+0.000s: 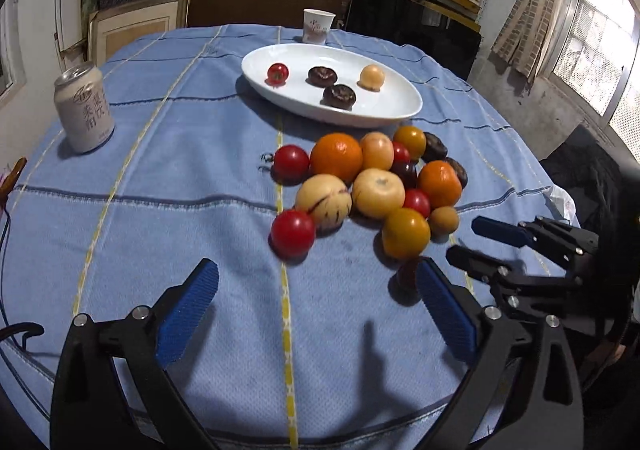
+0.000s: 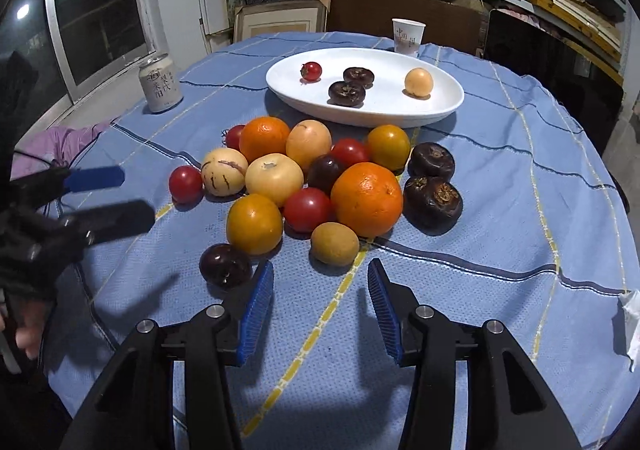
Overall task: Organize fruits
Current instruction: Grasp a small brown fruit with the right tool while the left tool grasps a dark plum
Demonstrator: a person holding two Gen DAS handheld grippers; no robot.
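Note:
A heap of fruit [image 1: 372, 181] lies on the blue cloth: oranges [image 2: 366, 197], red tomatoes [image 1: 292, 232], yellow ones [image 2: 254, 223], pale striped melons [image 1: 324, 201] and dark fruits [image 2: 432, 201]. Behind it a white oval plate [image 1: 380, 105] holds a small red tomato [image 1: 278, 73], two dark fruits and a pale one. My left gripper [image 1: 316, 270] is open and empty in front of the heap; a dark plum [image 1: 408, 272] shows partly behind its right finger. My right gripper [image 2: 320, 270] is open with bare cloth between its fingers, and that plum [image 2: 224, 264] lies just left of it.
A drink can [image 1: 84, 107] stands at the left and a paper cup [image 1: 317, 25] behind the plate. A white tissue [image 2: 630, 314] lies at the table's right edge. A hand [image 2: 28, 330] holds the left gripper [image 2: 136, 193]. Shelves and boxes fill the back.

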